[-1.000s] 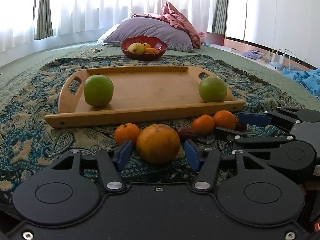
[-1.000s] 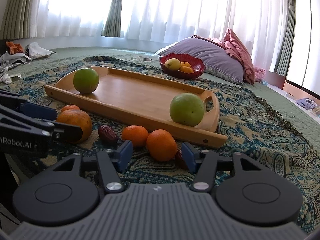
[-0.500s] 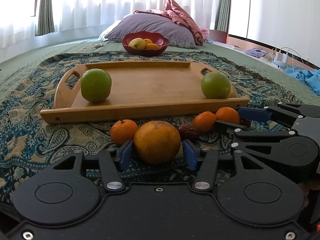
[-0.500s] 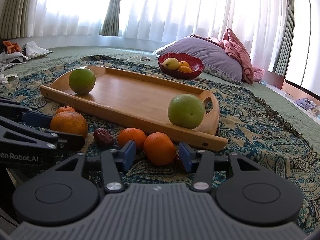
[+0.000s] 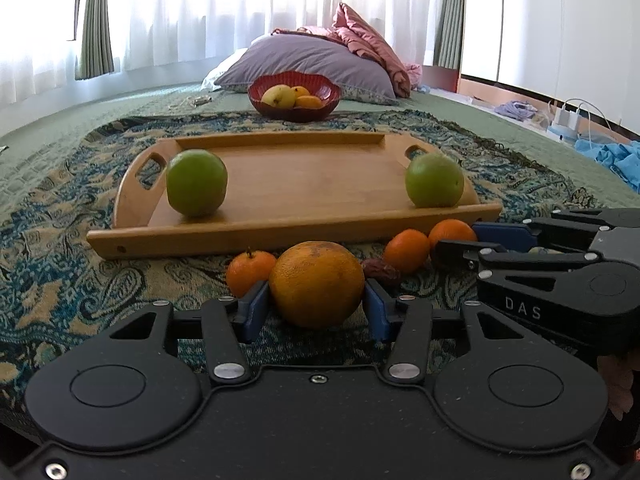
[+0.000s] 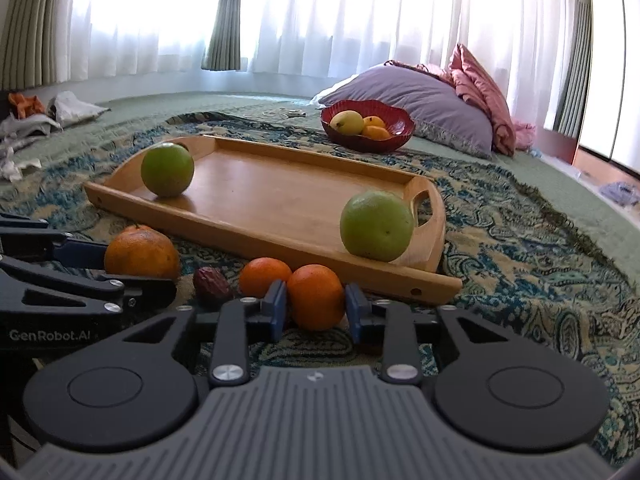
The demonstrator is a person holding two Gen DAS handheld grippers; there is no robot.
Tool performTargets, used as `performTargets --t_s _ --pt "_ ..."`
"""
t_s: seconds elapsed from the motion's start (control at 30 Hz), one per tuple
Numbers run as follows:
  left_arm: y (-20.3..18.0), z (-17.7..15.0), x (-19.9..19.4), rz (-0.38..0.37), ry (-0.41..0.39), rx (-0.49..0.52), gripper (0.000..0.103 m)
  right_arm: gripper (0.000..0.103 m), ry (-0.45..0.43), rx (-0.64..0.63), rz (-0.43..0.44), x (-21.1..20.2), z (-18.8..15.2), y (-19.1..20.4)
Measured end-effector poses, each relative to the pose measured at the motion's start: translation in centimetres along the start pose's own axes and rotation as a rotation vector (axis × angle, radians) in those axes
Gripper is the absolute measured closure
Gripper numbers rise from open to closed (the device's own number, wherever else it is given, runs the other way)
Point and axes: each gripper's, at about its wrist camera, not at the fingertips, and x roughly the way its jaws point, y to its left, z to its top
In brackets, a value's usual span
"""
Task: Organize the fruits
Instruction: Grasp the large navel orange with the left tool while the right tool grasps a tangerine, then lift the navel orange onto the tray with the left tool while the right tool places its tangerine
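Observation:
My left gripper [image 5: 316, 312] is shut on a large orange [image 5: 316, 283] that rests on the patterned cloth in front of the wooden tray [image 5: 296, 224]. My right gripper [image 6: 316, 312] is shut on a small tangerine [image 6: 315, 296]. The left gripper shows at the left edge of the right wrist view [image 6: 80, 280], around the large orange [image 6: 142, 253]. Two green fruits [image 5: 196, 188] [image 5: 434, 180] sit at the tray's two ends. A second tangerine [image 6: 264, 277], a brown date [image 6: 210, 283] and another tangerine [image 5: 250, 270] lie on the cloth.
A red bowl [image 5: 294, 98] with yellow and orange fruit stands beyond the tray, before a purple pillow [image 5: 308, 66]. The patterned cloth [image 5: 60, 240] covers a green bedspread. Blue cloth and chargers [image 5: 592, 140] lie at the far right. Crumpled clothes [image 6: 36, 120] lie at the far left.
Both grippers moved forward and down, and their jaws closed in: the left onto the large orange, the right onto the small tangerine.

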Motion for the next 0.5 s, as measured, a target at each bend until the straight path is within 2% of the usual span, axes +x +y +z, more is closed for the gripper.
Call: performTargets --t_s 0.27,0.5 --pt "0.6 1.5 -0.9 0.019 -0.048 -0.005 0.055 0.068 -0.032 -0.006 -0.006 -1.0 0.7 -0.1" --pt "1.4 1.6 -1.0 0.039 -0.049 -0.021 0.055 0.068 -0.033 -0.047 -0.017 -1.1 0.5 0.6"
